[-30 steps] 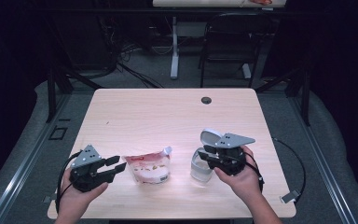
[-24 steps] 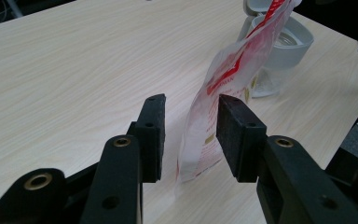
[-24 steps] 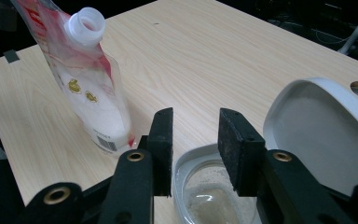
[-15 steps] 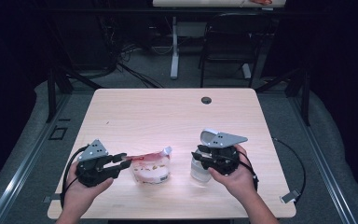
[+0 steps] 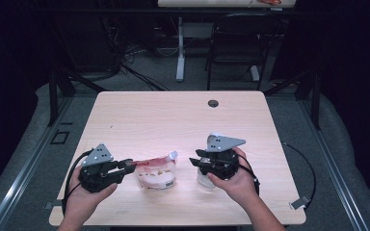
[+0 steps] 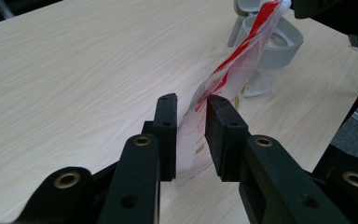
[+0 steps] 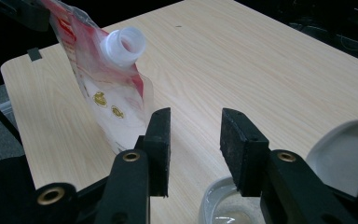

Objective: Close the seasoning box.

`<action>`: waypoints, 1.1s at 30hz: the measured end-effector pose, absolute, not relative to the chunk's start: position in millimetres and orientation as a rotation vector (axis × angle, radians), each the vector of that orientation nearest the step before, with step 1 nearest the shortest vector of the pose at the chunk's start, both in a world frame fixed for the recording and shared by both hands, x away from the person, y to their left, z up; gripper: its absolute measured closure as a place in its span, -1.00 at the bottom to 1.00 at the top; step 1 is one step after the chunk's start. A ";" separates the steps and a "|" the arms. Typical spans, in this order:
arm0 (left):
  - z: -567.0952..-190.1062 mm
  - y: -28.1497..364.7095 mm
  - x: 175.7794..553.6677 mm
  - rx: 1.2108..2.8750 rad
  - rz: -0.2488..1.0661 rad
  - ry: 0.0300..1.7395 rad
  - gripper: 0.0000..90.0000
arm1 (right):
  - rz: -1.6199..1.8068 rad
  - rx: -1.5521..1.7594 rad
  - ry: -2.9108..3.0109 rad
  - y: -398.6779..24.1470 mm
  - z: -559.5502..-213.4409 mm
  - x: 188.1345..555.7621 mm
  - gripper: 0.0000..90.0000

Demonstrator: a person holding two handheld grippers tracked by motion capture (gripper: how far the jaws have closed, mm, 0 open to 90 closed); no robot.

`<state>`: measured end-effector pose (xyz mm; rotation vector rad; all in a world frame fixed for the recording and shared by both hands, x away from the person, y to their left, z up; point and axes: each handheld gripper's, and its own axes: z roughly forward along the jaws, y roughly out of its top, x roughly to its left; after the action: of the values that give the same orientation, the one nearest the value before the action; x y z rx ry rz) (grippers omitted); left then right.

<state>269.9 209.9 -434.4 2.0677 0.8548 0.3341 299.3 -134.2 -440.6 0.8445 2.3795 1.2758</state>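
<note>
Pale worktop (image 5: 173,115): pouch (image 5: 156,172) at six o'clock, edge between left tongs (image 6: 189,122), just closing to steady it; right tongs (image 7: 195,135) apart, opening, above jar (image 5: 206,179) at five o'clock.

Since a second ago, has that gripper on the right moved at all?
Yes. The right gripper has slid left along the table, toward the red and clear pouch, and now hangs over the clear jar, its jaws opening, nothing between them.

Lab or recording room: dark surround, bare wooden table (image 5: 173,120), grey carpet (image 5: 33,134), cable tangle (image 5: 120,57) far left, chair (image 5: 236,48) far.
</note>
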 end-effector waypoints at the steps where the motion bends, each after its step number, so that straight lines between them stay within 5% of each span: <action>1: -435.2 210.1 270.1 2.067 0.332 0.857 0.67 | 1.277 0.839 2.383 -132.9 -441.0 299.5 0.40; 33: -437.8 211.9 272.4 2.070 0.322 0.847 0.82 | 1.333 0.736 2.463 -97.4 -447.0 303.5 0.28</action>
<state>272.4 211.9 -437.8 2.0700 0.8470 0.3215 303.5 -97.4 -447.0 0.7363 2.4626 1.3331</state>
